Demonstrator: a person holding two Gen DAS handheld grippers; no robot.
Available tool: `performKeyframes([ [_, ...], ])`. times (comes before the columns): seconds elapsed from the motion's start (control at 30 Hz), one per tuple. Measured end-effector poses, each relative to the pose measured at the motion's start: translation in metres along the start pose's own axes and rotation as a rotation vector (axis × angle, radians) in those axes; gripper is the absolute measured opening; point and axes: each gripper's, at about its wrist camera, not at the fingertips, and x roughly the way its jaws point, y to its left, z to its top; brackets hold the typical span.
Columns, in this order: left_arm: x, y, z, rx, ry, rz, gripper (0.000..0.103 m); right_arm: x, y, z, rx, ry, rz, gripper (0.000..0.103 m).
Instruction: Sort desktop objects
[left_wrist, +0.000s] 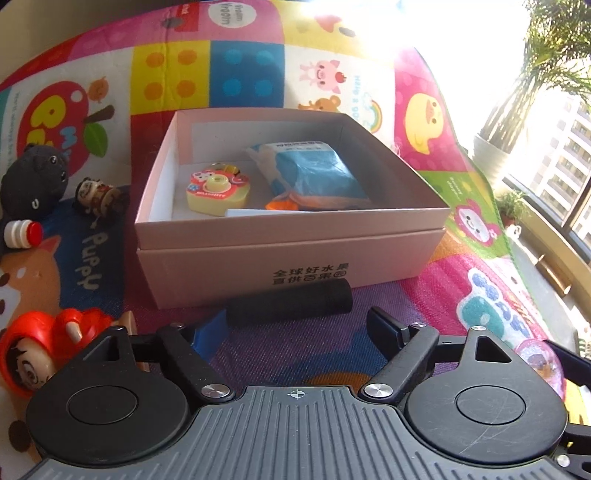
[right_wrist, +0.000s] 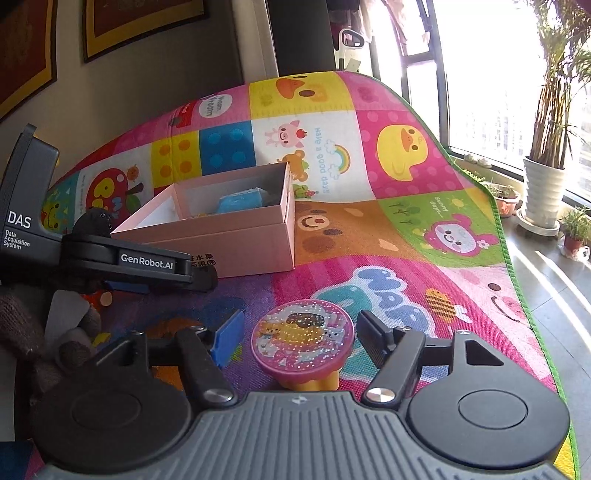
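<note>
Left gripper (left_wrist: 295, 325) low over the play mat (left_wrist: 424, 295), jaws spread wide, nothing between them. Black cylinder (left_wrist: 290, 301) lies on its side just ahead of the fingertips, long axis running left-right across the view, parallel to the front wall of the pink box (left_wrist: 291, 254) and just beside it. Box is open-topped, nested on its lid; printed characters on the front face. Inside: yellow toy camera (left_wrist: 218, 188) at left, lens facing up and toward the viewer; blue packet (left_wrist: 314, 173) at right, long axis slanting from far left to near right. Left of box on the mat: black plush (left_wrist: 33, 181), small figurine (left_wrist: 99, 195), red doll (left_wrist: 48, 350) lying on its side. Right gripper (right_wrist: 297, 338) also wide open, gripping nothing; round pink sparkly toy (right_wrist: 301, 336) sits between its fingers, flat decorated face up, touching neither pad as far as visible. Surface is a bright cartoon-patchwork mat, green edging at right. Room: strong window glare, potted plants (right_wrist: 546, 184) on the sill side, framed pictures (right_wrist: 140, 22) on the left wall.
</note>
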Motion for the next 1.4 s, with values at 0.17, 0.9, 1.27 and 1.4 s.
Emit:
performKeyframes([
  [0.17, 0.008, -0.004, 0.003, 0.021, -0.008, 0.069, 0.089, 0.0, 0.0, 0.0, -0.004, 0.002, 0.0, 0.069],
  [0.9, -0.106, 0.032, -0.052, 0.154, -0.076, -0.045, 0.081, -0.012, 0.035, 0.019, -0.202, 0.171, 0.062, 0.054],
  [1.27, -0.076, 0.037, 0.044, 0.126, -0.286, 0.008, 0.081, -0.052, 0.04, 0.109, -0.09, -0.047, 0.189, 0.054],
  [1.4, -0.042, 0.043, 0.06, 0.111, -0.265, -0.005, 0.086, -0.041, 0.034, 0.107, -0.069, -0.027, 0.17, 0.054],
])
